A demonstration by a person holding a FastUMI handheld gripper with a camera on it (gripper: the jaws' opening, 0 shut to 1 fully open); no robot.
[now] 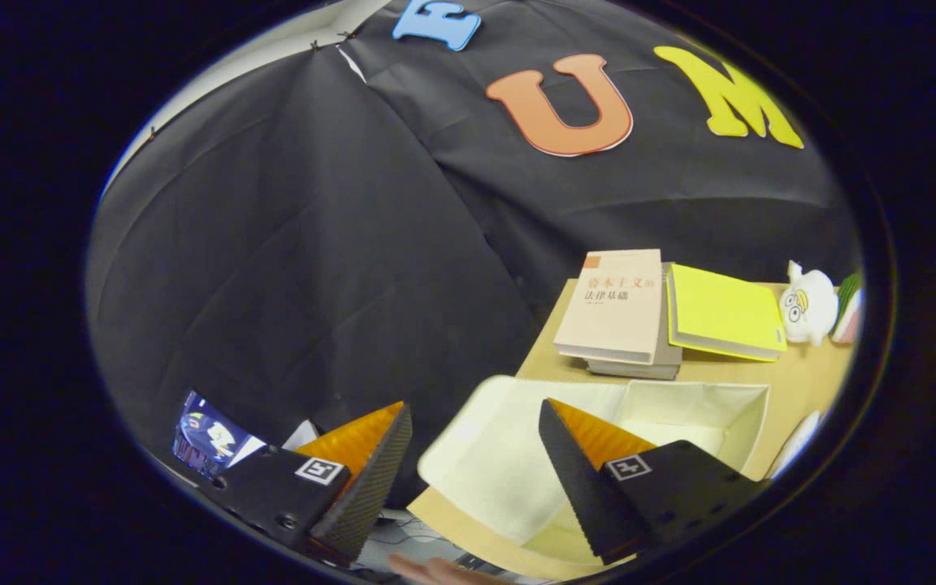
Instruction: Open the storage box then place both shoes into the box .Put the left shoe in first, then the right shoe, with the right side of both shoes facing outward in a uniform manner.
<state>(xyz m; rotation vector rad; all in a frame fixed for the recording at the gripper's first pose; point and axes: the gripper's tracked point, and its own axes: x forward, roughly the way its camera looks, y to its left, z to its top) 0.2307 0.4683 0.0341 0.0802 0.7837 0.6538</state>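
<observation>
Tongs (476,422) spread wide, gripping nothing, held up over the near side of the storage box (679,414). Box open, lid flap (492,463) folded toward the tongs, on the table (809,382); books (622,309) just behind the box.

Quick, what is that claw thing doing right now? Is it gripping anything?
Gripper: open, fingers spread wide and holding nothing, above the near edge of the open storage box.

Recording booth: cloth wall (289,268), desk (801,382) w/ books (614,305).
</observation>
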